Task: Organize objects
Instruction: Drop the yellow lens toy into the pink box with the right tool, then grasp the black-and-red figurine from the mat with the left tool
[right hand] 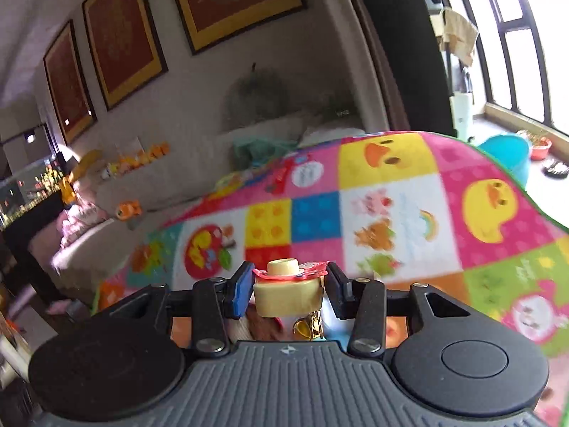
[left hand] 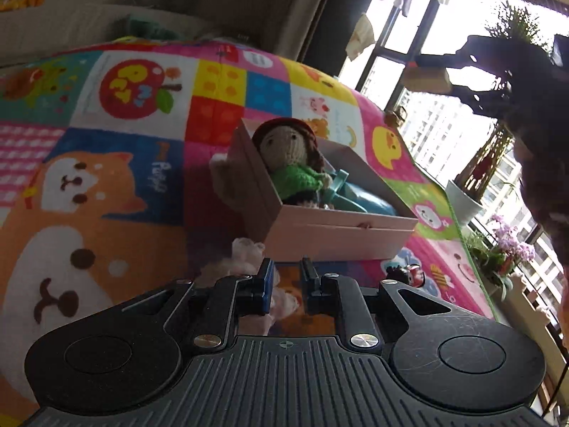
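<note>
While the left gripper (left hand: 287,277) hangs clenched and empty above the mat (left hand: 106,185), the right gripper (right hand: 287,286) grasps a cream toy (right hand: 286,293) over the same mat. The box (left hand: 338,235) sits on the mat, holding a doll (left hand: 291,163).

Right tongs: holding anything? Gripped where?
Yes. The right tongs hold a cream toy bottle by its body sides, neck up. Left tongs hold nothing.
</note>
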